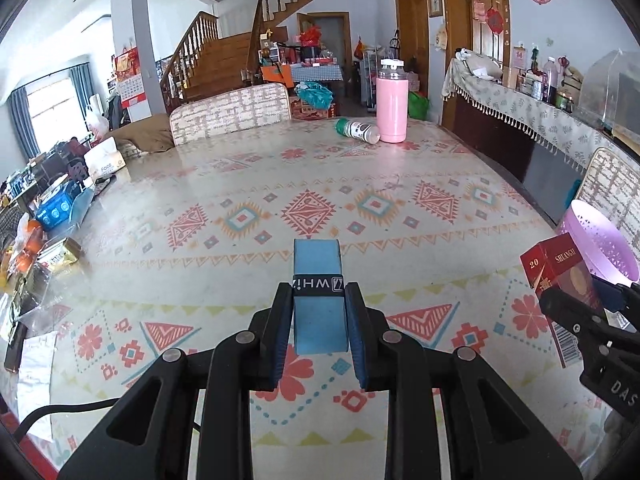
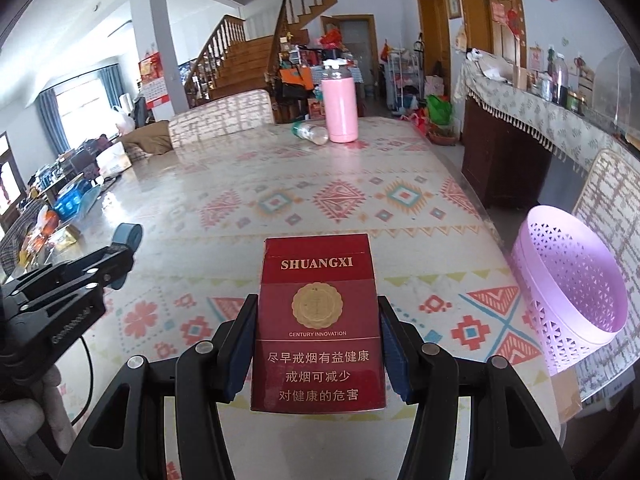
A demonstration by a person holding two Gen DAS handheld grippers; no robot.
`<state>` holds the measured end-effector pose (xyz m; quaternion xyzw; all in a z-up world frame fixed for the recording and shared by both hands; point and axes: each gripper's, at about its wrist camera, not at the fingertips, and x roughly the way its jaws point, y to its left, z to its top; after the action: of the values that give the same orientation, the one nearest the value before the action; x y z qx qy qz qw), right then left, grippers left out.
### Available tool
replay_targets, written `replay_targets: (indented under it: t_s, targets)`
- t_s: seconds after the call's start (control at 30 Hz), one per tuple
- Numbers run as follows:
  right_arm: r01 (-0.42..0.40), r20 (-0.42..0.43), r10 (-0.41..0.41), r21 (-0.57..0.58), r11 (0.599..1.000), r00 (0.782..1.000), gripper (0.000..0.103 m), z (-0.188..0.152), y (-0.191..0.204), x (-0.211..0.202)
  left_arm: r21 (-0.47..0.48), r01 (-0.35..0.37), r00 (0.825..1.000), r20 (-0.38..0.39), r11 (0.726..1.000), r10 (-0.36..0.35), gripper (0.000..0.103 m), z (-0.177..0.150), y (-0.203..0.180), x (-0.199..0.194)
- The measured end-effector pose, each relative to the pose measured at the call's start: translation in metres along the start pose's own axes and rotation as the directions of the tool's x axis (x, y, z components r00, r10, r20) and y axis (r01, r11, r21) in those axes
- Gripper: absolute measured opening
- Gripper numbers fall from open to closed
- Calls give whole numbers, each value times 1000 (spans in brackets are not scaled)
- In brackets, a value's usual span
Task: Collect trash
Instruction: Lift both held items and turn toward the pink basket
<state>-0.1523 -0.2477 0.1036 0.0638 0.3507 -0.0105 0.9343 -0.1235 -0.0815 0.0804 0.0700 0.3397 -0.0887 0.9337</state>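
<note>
The left gripper [image 1: 318,332] clamps a blue block [image 1: 317,276]; the right gripper [image 2: 318,344] clamps a red pack [image 2: 318,320]. Swing both toward the basket [image 2: 592,320] at three o'clock (mouth tilted), releasing only above its rim.

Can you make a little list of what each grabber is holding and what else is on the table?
left gripper: shut on a blue block with a black band
right gripper: shut on a red cigarette box
basket: purple basket at the table's right edge, nothing seen inside it
far end of table: pink bottle standing upright
beside it: clear plastic bottle with green cap, lying on its side
table: patterned cover
left edge: clutter of packets, too jumbled to name
</note>
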Motion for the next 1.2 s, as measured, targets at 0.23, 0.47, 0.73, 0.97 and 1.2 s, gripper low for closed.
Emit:
replay_targets:
  t_s: [0.23, 0.47, 0.73, 0.97, 1.2]
  targets:
    - [-5, 1, 5, -7, 1000, 1000, 60, -4, 7, -2, -14, 11, 1000, -14, 1000, -11, 25, -4, 4, -1]
    - [-7, 3, 7, 5, 1000, 1000, 60, -7, 3, -1, -12, 19, 1000, -20, 1000, -19, 25, -4, 0, 2]
    - [-11, 5, 11, 19, 1000, 1000, 60, -8, -3, -1, -13, 25, 999, -28, 1000, -26, 25, -5, -2, 4]
    - [-13, 4, 13, 21, 1000, 1000, 60, -9, -4, -1, -16, 41, 998, -41, 999, -41, 25, -7, -4, 7]
    - [-13, 5, 13, 23, 1000, 1000, 60, -9, -4, 0, -22, 48, 998, -43, 999, -49, 25, -8, -5, 8]
